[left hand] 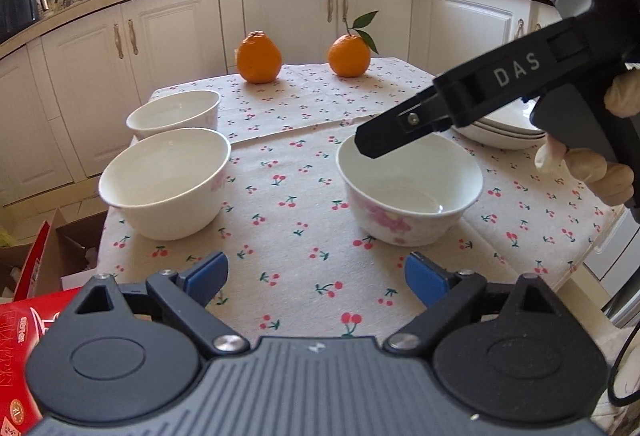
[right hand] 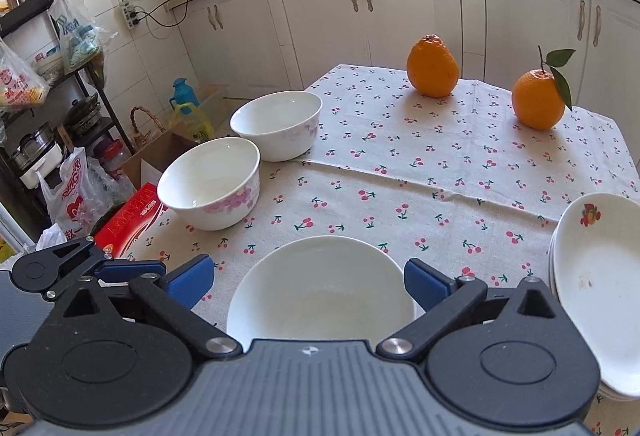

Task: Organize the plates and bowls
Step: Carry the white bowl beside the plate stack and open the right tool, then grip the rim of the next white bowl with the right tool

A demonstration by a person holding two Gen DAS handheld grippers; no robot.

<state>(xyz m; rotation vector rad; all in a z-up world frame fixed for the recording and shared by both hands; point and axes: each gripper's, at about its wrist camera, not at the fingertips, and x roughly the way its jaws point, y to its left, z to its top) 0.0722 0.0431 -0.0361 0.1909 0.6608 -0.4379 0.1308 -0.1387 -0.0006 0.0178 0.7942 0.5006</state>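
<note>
Three white bowls with pink flowers stand on the cherry-print tablecloth. The near bowl [left hand: 408, 191] [right hand: 320, 296] sits under my right gripper [right hand: 308, 282], which is open with its blue pads on either side of the bowl, above it. In the left wrist view the right gripper's finger [left hand: 384, 135] hangs over this bowl's rim. Two more bowls [left hand: 166, 181] [left hand: 174, 113] stand at the left; they also show in the right wrist view [right hand: 212, 187] [right hand: 278, 123]. A stack of white plates [right hand: 596, 284] [left hand: 500, 133] lies at the right. My left gripper [left hand: 316, 278] is open and empty above the cloth.
Two oranges [left hand: 258, 55] [left hand: 349, 55] stand at the far side of the table [left hand: 304, 103]. A red box [left hand: 24, 340] and cardboard boxes lie on the floor at the left. Kitchen cabinets [left hand: 280, 15] run behind the table.
</note>
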